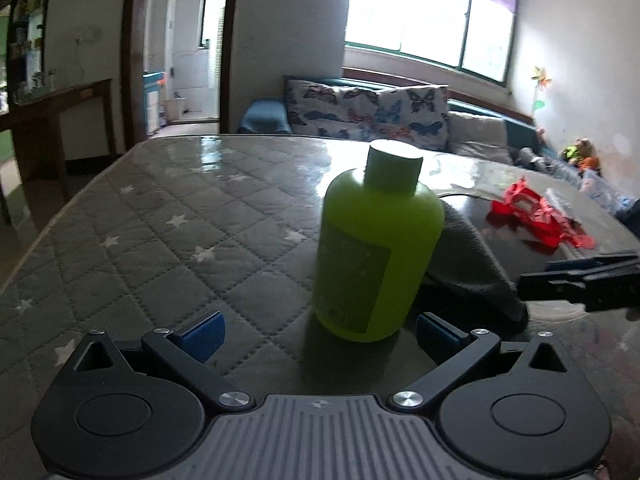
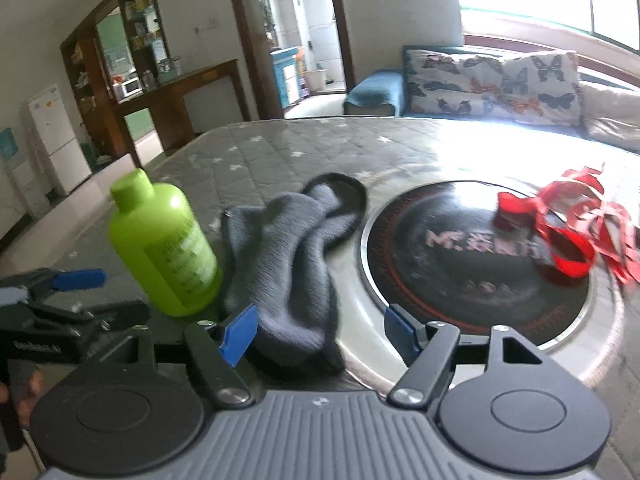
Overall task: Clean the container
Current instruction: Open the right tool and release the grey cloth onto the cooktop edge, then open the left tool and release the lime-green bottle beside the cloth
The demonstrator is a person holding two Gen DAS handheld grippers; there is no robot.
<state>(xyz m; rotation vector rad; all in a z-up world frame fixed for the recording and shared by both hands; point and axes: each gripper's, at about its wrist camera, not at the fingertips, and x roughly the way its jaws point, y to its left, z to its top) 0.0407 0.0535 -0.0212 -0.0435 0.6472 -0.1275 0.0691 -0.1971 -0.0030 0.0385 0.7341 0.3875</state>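
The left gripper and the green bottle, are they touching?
Apart. In the left wrist view the left gripper is open, and tablecloth shows between each blue finger and the green bottle.

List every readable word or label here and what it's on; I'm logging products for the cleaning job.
Black round plate: pale lettering starting "M", the rest blurred.
Green bottle: printed label, too blurred to read.
Left tool: small white text on its body, unreadable.

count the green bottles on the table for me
1. The green bottle stands upright on the quilted table cover, just left of the grey cloth and ahead of the left gripper. Nothing suggests another, though the views don't cover the whole table.
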